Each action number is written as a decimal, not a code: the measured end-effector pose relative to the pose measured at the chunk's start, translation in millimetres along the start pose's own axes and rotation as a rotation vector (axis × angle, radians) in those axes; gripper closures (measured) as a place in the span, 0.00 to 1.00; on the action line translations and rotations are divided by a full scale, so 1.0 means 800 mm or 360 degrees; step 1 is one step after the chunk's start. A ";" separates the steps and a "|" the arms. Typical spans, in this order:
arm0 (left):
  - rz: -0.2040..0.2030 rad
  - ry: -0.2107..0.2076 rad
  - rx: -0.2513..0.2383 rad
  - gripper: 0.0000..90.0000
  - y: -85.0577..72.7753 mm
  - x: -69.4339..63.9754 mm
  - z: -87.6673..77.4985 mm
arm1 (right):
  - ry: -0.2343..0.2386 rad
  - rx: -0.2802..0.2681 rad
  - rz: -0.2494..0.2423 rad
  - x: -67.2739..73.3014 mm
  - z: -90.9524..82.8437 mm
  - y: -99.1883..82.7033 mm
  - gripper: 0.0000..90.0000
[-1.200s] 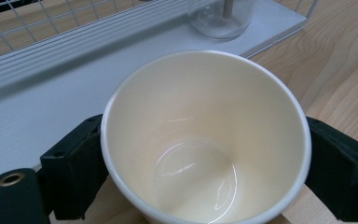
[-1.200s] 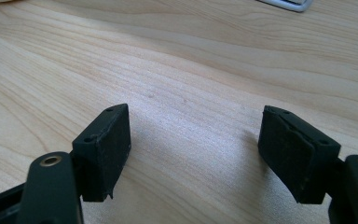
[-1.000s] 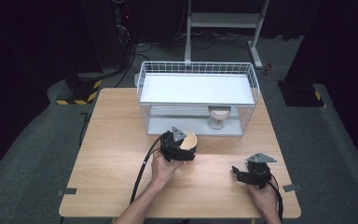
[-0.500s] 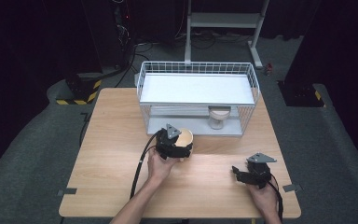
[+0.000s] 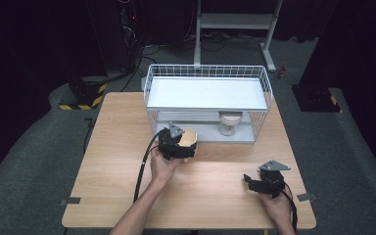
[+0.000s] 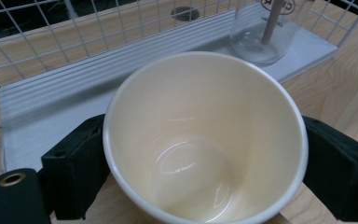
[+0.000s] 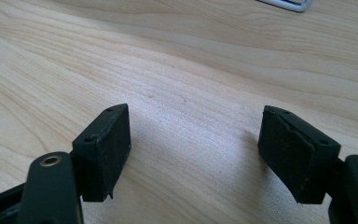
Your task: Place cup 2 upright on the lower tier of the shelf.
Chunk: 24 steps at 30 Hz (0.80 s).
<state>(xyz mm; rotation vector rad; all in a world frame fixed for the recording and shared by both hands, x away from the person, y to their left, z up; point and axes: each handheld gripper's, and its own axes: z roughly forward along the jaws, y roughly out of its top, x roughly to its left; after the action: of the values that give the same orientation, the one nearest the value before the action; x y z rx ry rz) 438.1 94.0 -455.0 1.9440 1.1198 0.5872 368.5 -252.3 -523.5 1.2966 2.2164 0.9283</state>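
Now the left gripper has carried the cream, glossy paper cup closer to the white wire-mesh rack than a second ago; its jaws clamp the cup's sides above the light wooden table. The left gripper view looks into the empty cup, with a clear glass jar beyond. The right gripper rests with jaws apart, holding nothing.
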 end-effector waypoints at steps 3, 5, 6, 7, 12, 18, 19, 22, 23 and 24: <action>-0.0013 0.0017 -0.0001 0.12 0.004 0.005 0.003 | 0.0000 0.0000 0.0000 0.000 0.000 0.000 0.28; -0.0018 0.0027 -0.0015 0.12 0.005 0.009 0.004 | 0.0000 -0.0001 -0.0002 0.000 0.000 0.000 0.28; -0.0026 0.0030 -0.0018 0.12 0.005 0.012 0.004 | 0.0000 -0.0001 -0.0002 0.000 0.000 0.000 0.28; -0.0036 0.0035 -0.0019 0.12 0.005 0.013 0.005 | 0.0000 -0.0001 -0.0002 0.000 0.000 0.000 0.28; 0.0008 0.0096 0.0013 0.12 0.009 0.019 0.011 | 0.0000 -0.0001 -0.0002 0.000 0.000 0.000 0.28; -0.0025 0.0098 -0.0009 0.12 0.013 0.025 0.016 | 0.0000 0.0000 0.0000 0.000 0.000 0.000 0.28; -0.0029 0.0097 -0.0002 0.12 0.013 0.026 0.018 | 0.0000 0.0000 0.0000 0.000 0.000 0.000 0.28; -0.0041 0.0114 0.0000 0.12 0.011 0.028 0.022 | 0.0000 0.0000 0.0000 0.000 0.000 0.000 0.28; -0.0045 0.0117 -0.0004 0.12 0.011 0.029 0.023 | 0.0000 -0.0001 -0.0001 0.000 0.000 0.000 0.28; -0.0047 0.0118 -0.0009 0.12 0.011 0.030 0.024 | 0.0000 0.0000 0.0000 0.000 0.000 0.000 0.28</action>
<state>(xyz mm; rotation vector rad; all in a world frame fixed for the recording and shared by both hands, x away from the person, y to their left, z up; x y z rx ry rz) 467.6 104.2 -458.5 1.9113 1.1901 0.6504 368.5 -252.3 -523.5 1.2967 2.2164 0.9286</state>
